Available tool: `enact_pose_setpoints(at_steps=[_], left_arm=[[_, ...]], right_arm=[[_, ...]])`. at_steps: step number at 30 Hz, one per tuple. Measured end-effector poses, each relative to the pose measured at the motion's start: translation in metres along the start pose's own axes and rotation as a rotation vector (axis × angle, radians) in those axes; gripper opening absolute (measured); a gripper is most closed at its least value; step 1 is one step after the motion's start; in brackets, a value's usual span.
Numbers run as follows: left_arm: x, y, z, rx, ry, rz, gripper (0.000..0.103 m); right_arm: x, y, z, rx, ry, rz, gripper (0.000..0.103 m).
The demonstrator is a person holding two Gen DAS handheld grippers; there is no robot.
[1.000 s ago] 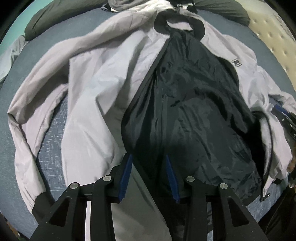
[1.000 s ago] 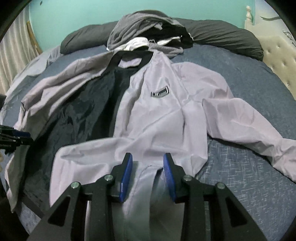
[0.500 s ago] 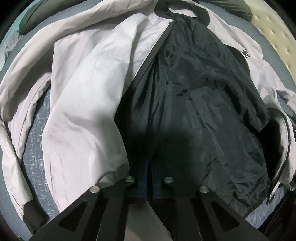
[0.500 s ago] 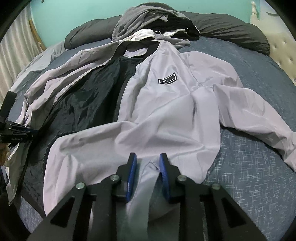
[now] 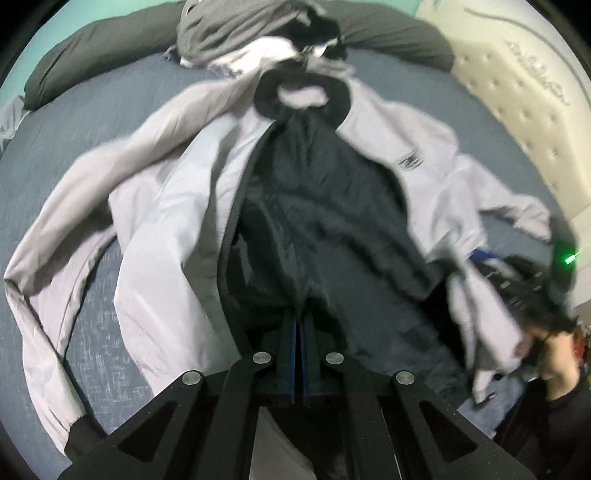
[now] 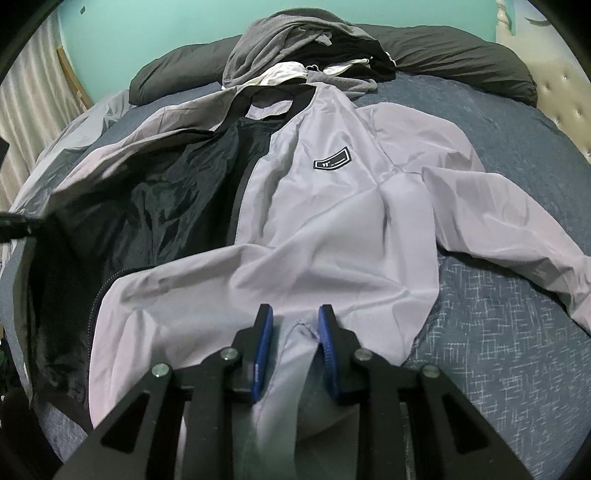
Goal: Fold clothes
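Observation:
A pale grey jacket (image 5: 173,206) with a black lining (image 5: 325,206) lies open, collar away from me, on the blue-grey bed (image 6: 498,332). My left gripper (image 5: 299,328) is shut on the lower edge of the black lining, which rises off the bed toward it. In the right wrist view the jacket's (image 6: 332,229) front panel with the chest badge (image 6: 330,162) lies flat. My right gripper (image 6: 295,325) is shut on a fold of the grey hem. The left wrist view shows that right gripper (image 5: 484,258) at the right edge, a hand (image 5: 554,365) behind it, grey cloth hanging from it.
A heap of grey, white and black clothes (image 6: 295,51) lies past the collar, in front of dark pillows (image 6: 461,55). A cream tufted headboard (image 5: 517,92) stands at the right and a teal wall (image 6: 166,33) behind. Bare sheet shows beside both sleeves.
My left gripper closed on the lining's edge, then rose and drew back, lifting the cloth. My right gripper's pads narrowed onto the grey hem fold and stayed in place.

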State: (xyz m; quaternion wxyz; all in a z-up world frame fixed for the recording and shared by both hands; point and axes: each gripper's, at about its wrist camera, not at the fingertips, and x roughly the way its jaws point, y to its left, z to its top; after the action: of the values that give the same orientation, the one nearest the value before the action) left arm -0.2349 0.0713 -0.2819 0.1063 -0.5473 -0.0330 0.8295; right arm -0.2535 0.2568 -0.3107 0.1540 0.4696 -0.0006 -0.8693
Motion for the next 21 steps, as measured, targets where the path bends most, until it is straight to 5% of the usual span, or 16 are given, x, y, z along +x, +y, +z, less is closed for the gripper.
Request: enact_pose_setpoints(at_steps=[4, 10, 21], left_arm=[[-0.001, 0.001, 0.005, -0.013, 0.004, -0.054, 0.001], [0.043, 0.023, -0.007, -0.102, 0.125, 0.019, 0.003], [0.037, 0.038, -0.023, -0.105, 0.116, 0.064, 0.020]], right_arm=[[-0.001, -0.001, 0.000, 0.007, -0.004, 0.007, 0.025], [-0.002, -0.003, -0.001, 0.011, -0.008, 0.019, 0.025], [-0.003, -0.006, -0.001, 0.017, -0.008, 0.033, 0.025]])
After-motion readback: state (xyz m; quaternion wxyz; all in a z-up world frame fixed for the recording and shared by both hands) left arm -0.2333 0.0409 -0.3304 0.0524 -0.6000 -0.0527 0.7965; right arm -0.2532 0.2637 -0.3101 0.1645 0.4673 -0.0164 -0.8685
